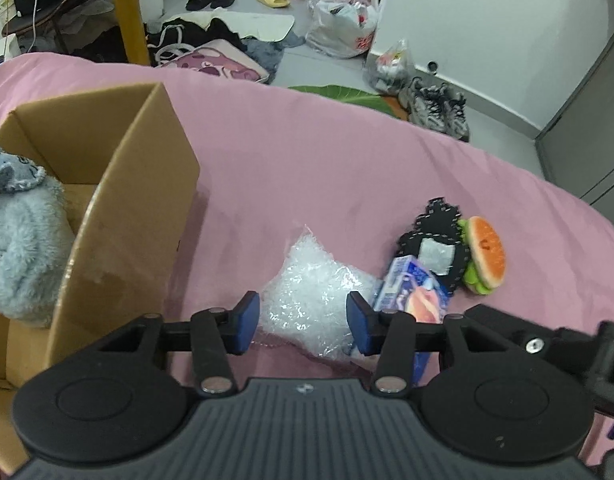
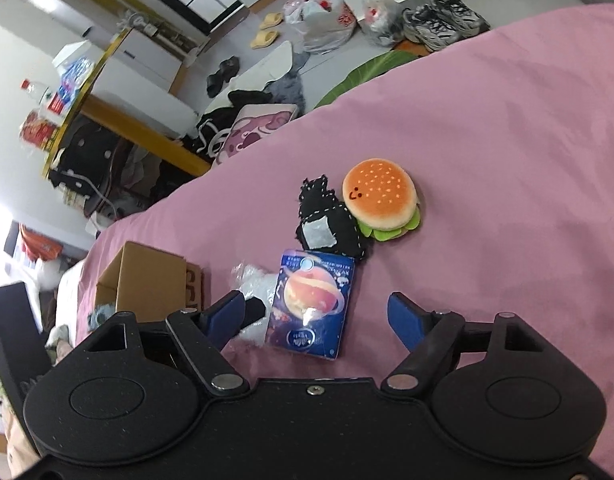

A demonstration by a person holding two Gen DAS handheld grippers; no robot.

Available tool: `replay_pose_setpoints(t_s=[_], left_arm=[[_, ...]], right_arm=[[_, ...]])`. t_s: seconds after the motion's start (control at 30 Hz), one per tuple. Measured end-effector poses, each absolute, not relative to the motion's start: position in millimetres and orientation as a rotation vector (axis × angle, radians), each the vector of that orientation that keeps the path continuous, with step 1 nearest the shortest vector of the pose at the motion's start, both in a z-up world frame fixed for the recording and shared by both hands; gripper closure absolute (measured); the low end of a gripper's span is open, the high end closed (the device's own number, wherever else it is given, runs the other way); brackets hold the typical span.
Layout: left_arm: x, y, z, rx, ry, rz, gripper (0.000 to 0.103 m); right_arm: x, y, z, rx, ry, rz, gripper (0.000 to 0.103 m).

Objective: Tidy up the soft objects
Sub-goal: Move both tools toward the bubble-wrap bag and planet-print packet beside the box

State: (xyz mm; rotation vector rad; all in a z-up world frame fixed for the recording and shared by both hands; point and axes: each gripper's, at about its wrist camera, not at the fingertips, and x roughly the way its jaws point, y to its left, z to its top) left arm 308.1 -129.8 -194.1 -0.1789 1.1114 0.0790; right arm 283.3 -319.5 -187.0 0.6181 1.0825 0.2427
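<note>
On a pink bedspread [image 1: 307, 152], our left gripper [image 1: 303, 322] hovered with jaws apart over a crumpled wad of clear bubble wrap [image 1: 315, 292], gripping nothing. Our right gripper [image 2: 315, 316], equally released and empty, hung above a blue tissue pack [image 2: 311, 300]. We judged the sorting under way: a grey plush toy [image 1: 23, 240] already sat in the cardboard box [image 1: 139, 200] at left. Next, we reckoned, the left fingers must descend and close on the wrap. Only the left view showed the plush inside the box; the right view alone showed the burger plush [image 2: 381, 200] from above, touching a black stitched felt piece [image 2: 331, 224].
</note>
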Motion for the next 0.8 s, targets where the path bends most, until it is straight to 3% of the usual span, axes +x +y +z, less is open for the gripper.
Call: replay_pose_setpoints(t_s=[0.17,0.43,0.67,0.77,0.8], left_arm=[[314.0,-129.6,-202.0,-0.182,1.113,0.092,0.054],[316.8,-128.7,-208.8,-0.194,1.114,0.076,0.041],[320.6,-133.1,-210.4,-0.186,1.104,0.06,0.041],[319.2,-136.8,-207.3,-0.179,1.087,0.035,0.058],[317.9,-138.2,-204.9,-0.178,1.077,0.034,0.07]], right_arm=[[287.2,-318.9,-193.2,0.645,1.078,0.215,0.025],[288.1,-326.8,-197.8,0.69,1.073,0.182,0.025],[288.6,-324.6,-197.7,0.7,1.061,0.161,0.025],[288.8,-324.0,-197.5,0.698,1.057,0.16,0.025],[288.6,-323.6,-198.0,0.698,1.058,0.159,0.025]])
